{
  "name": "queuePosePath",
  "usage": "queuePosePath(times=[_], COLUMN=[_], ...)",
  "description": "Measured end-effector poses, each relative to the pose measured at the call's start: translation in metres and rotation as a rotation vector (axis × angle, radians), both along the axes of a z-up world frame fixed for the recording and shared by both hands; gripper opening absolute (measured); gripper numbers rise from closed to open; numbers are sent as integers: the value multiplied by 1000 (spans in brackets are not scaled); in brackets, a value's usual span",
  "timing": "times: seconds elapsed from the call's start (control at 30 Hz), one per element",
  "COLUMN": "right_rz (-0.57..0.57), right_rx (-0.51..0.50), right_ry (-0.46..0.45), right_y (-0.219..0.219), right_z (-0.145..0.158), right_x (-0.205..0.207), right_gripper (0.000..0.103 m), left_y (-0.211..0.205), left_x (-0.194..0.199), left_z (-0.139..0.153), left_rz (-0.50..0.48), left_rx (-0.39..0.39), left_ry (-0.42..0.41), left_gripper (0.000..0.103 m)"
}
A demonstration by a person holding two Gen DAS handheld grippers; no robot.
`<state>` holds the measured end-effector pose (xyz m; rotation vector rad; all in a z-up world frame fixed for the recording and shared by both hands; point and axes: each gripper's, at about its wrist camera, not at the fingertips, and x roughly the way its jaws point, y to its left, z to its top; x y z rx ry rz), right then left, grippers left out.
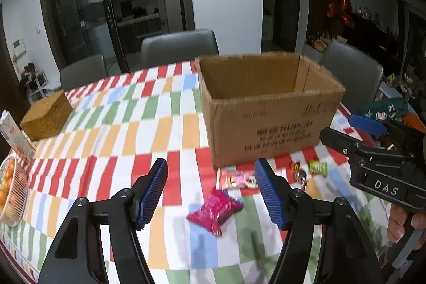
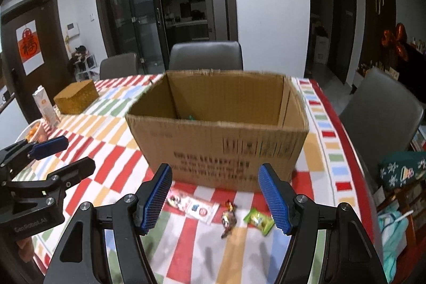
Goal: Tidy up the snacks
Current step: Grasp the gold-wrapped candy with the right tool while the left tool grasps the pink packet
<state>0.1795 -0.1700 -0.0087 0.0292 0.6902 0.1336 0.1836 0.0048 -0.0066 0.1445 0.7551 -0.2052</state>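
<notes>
An open cardboard box (image 1: 266,121) stands on the checked tablecloth; it also shows in the right wrist view (image 2: 221,148), with something green low inside (image 2: 190,117). In front of it lie a pink snack packet (image 1: 214,208), a flat white and red packet (image 1: 235,178) (image 2: 198,209), a brown foil candy (image 1: 299,172) (image 2: 229,220) and a green candy (image 1: 318,167) (image 2: 258,220). My left gripper (image 1: 211,193) is open above the pink packet and holds nothing. My right gripper (image 2: 215,197) is open above the candies and holds nothing; it also shows in the left wrist view (image 1: 348,129).
A woven brown box (image 1: 46,115) (image 2: 76,96), a juice carton (image 1: 16,135) (image 2: 45,107) and a wire basket of oranges (image 1: 10,193) stand at the table's left. Grey chairs (image 1: 178,47) (image 2: 383,113) ring the table. The left gripper shows at the left edge of the right wrist view (image 2: 68,153).
</notes>
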Motion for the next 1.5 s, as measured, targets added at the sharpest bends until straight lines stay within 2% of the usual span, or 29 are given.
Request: queuePosePath(times=[0.53,1.0,1.13,1.33,1.43,1.5], right_rz=[-7,-29,-30,-21,-16,-11], right_rx=[-29,-38,-37,-14,-3,7], right_ry=[164,276,293,303,311,315], right_y=[4,-3,-3,-5,-4,-4], right_z=[-63,-104,-110,-114,-116,-118], right_x=[2,29,35,42,45,47], right_gripper=[65,48,44,37,34,31], left_y=[6,-3,-4,-5,-6,-6], left_x=[8,44,51,56,58,58], left_z=[-69,-112,-118,-123,-127,-129], left_rz=[-3,-52,-67,-88,-91,-90], left_rx=[25,91,69,18,-11,-36], left_ry=[170,263,277,305,332,347], left_gripper=[67,67,66,51,39,38])
